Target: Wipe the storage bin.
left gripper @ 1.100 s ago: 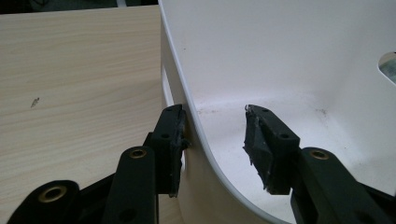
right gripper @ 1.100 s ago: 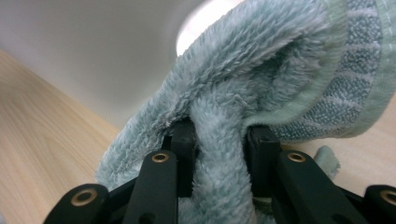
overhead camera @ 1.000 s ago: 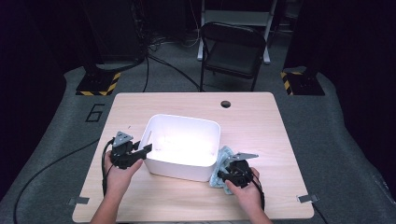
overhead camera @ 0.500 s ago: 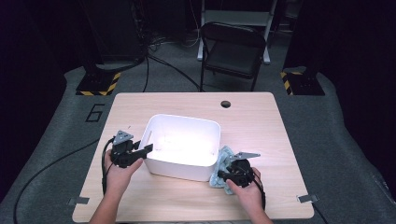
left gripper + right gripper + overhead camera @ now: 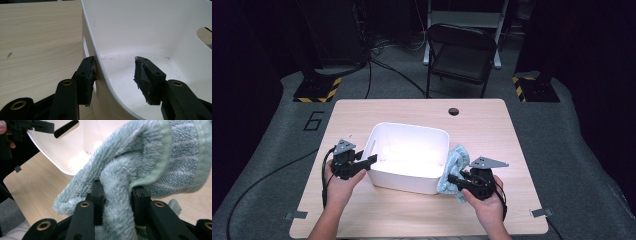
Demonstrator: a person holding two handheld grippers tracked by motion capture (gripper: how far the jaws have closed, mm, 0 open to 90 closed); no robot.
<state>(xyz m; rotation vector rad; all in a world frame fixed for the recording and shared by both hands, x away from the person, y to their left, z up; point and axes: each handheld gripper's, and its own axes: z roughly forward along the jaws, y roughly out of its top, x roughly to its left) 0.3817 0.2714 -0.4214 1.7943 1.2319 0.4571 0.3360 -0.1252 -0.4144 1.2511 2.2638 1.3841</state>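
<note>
This looks like a lab or studio set up for recording. A lone wooden table stands on grey carpet in a dark room, with a folding chair, floor cables, and stand bases marked with yellow-black hazard tape.

Right hand-held gripper is pinching a fluffy teal towel, white tub just behind, over the counter.

White tub, pale green towel, light wood table

The tub is plain white; the fluffy towel is pale blue-green with a striped band and lighter green edge; the table is light wood grain; both grippers are black.
</note>
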